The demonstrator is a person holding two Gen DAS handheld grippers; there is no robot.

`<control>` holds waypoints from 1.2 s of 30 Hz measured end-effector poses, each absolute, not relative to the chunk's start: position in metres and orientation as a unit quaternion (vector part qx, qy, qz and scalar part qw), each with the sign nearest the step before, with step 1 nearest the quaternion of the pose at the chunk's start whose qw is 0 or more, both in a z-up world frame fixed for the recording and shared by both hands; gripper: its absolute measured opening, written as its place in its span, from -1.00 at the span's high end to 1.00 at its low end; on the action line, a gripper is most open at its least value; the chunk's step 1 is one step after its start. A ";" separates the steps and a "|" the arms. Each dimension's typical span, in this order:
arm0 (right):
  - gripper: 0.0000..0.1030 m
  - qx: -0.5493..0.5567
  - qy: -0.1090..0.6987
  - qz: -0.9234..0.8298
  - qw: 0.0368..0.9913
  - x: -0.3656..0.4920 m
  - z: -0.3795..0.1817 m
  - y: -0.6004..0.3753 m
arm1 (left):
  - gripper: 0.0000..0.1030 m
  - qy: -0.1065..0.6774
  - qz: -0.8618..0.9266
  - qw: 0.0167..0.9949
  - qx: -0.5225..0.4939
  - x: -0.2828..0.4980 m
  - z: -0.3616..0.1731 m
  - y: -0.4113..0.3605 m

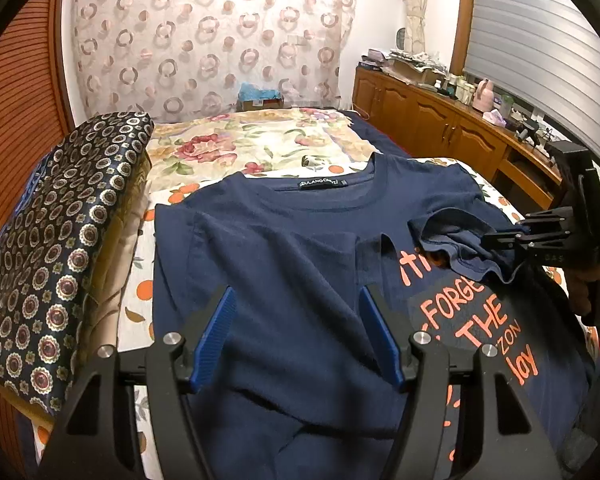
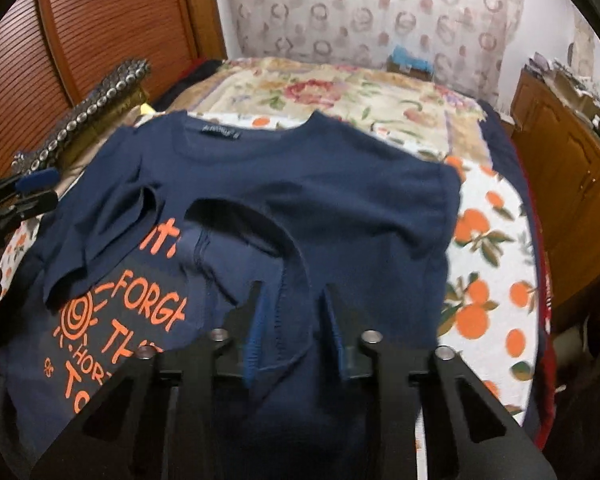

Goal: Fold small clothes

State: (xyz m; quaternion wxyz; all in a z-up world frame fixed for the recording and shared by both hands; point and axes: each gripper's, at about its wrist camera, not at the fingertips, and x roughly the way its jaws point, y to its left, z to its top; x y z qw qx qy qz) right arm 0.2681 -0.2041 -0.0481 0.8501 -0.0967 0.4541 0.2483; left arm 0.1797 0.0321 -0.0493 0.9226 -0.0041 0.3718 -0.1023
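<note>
**Patterned cushion** [image 1: 60,248]: stacked at the bed's left edge, just beside the shirt; it limits sweep on that side.

**Left claw** [image 1: 296,336]: jaws wide, nothing between the blue pads [image 1: 216,336]; hovers over the shirt's folded-in left panel.

**Navy T-shirt** [image 1: 300,264]: lies on the bed [image 1: 252,148], collar away from the onlooker, orange lettering partly covered. Left side already turned inward; the right sleeve [image 1: 456,248] is lifted and bunched over the print. Step in hand, by my reading: folding the right sleeve and side toward the middle.

**Right claw** [image 2: 290,332]: jaws narrow, the sleeve's stitched hem between them; the left camera shows the cloth hanging from its tips, so it appears pinched.

**Next move**: probably lay the sleeve flat across the chest, then release and smooth.

**Open room**: orange-print sheet [image 2: 484,264] bare to the shirt's right; wooden cabinets [image 1: 440,120] well apart beyond the bed edge.
</note>
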 end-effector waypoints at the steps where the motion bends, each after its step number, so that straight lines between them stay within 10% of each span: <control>1: 0.85 -0.098 0.452 0.253 0.850 0.266 -0.048 -0.202 | -0.24 0.372 -0.101 0.923 -0.004 0.179 -0.049 0.033; 12: 0.93 -0.091 0.437 0.342 0.827 0.222 -0.033 -0.163 | -0.24 0.368 -0.083 0.926 -0.005 0.183 -0.048 0.047; 22: 0.16 -0.102 0.403 0.274 0.867 0.242 -0.020 -0.193 | -0.24 0.379 -0.053 0.924 0.004 0.216 -0.047 0.062; 36: 0.12 -0.091 0.412 0.176 0.890 0.320 -0.042 -0.251 | 0.07 0.429 -0.001 0.903 0.035 0.279 -0.060 0.061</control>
